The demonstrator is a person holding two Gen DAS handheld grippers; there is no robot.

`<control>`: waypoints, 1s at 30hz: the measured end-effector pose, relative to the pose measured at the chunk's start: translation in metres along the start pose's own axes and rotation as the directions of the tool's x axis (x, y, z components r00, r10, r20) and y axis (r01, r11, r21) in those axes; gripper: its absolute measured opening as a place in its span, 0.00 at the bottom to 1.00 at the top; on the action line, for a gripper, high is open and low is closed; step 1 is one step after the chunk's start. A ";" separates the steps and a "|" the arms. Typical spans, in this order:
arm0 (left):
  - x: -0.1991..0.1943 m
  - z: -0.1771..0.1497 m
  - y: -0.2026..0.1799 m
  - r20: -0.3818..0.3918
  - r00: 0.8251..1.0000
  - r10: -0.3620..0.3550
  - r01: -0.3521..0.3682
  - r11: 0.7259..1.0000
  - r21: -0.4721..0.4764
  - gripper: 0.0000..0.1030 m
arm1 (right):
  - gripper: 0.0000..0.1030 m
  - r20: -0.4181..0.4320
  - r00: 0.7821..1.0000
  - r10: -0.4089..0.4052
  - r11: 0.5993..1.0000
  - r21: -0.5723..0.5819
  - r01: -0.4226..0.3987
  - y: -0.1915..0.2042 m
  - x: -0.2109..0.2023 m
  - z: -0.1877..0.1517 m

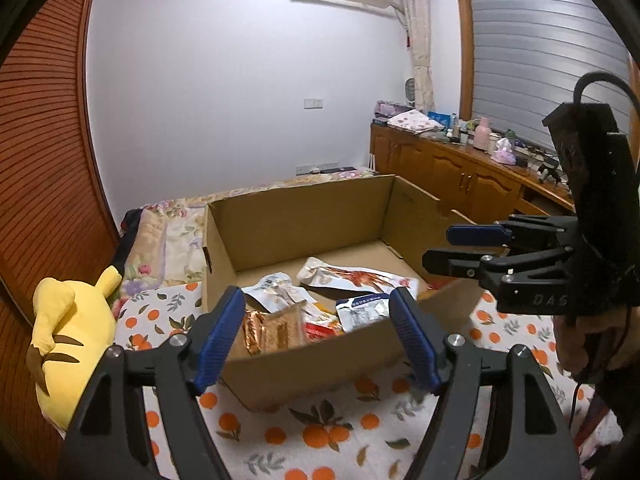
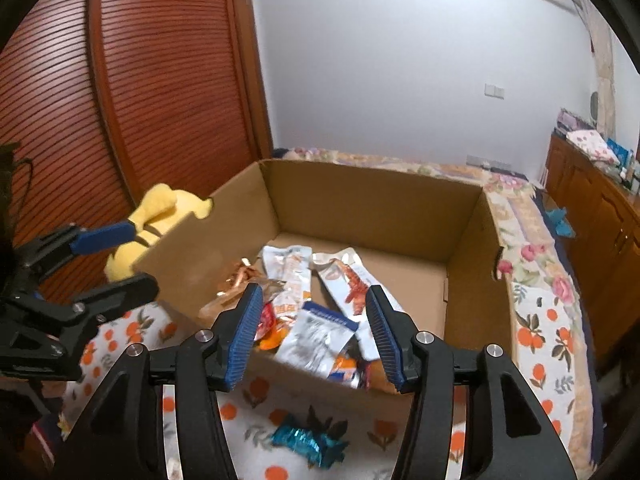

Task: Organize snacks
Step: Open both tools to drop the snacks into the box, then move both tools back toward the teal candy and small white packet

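Bedroom setting: bed covered with an orange-print blanket (image 1: 320, 436), louvred wooden wardrobe doors on one side, a yellow plush toy (image 1: 72, 340) near the bed edge. Cardboard box (image 1: 304, 216) sits open on the blanket, several snack packets piled in its near half — a white pouch with a red shrimp picture (image 2: 352, 284), a silver-and-blue pouch (image 2: 320, 332), a gold foil pack (image 1: 254, 330), others partly hidden. One teal foil-wrapped snack (image 2: 308, 446) lies outside the box on the blanket, just in front of its near wall, below the right gripper (image 2: 312, 336). Right gripper jaws stand apart, nothing between the pads; left gripper (image 1: 318, 336) likewise spread and empty, hovering over the box's near wall. Judgement: the loose teal snack is the likely next pick, being the only one seen outside the box. To do it well — tip the right gripper down short of the box wall, straddle the wrapper across its narrow middle rather than its crinkled ends, close gently since foil slips, then lift clear of the cardboard rim before releasing inside. Left gripper should stay out of the path
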State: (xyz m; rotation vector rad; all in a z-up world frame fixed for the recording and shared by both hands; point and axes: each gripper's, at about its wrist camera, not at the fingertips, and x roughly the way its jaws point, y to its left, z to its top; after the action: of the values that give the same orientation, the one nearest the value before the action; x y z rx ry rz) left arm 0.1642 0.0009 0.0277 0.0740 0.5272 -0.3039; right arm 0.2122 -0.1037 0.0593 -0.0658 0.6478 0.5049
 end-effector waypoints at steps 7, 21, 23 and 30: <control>-0.022 -0.020 -0.013 -0.004 0.999 -0.054 0.054 0.998 -0.011 0.73 | 0.53 0.026 0.999 0.024 0.998 -0.059 -0.022 0.015 -0.035 -0.019; -0.012 -0.110 -0.039 -0.197 0.978 -0.065 0.058 0.998 -0.039 0.71 | 0.53 -0.026 0.998 0.054 0.998 -0.043 -0.055 0.021 -0.046 -0.078; -0.010 -0.119 -0.041 -0.217 0.974 -0.067 0.058 0.997 -0.045 0.71 | 0.53 -0.034 0.998 0.053 0.998 -0.044 -0.054 0.022 -0.044 -0.082; -0.005 -0.141 -0.048 -0.281 0.955 -0.091 0.077 0.995 -0.060 0.57 | 0.53 -0.064 0.997 0.051 0.998 -0.045 -0.054 0.026 -0.034 -0.099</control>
State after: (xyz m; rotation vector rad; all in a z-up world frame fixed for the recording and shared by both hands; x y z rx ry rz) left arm 0.0771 -0.0228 -0.0905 0.0479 0.8243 -0.3658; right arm 0.1209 -0.1162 0.0030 -0.1098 0.7010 0.5704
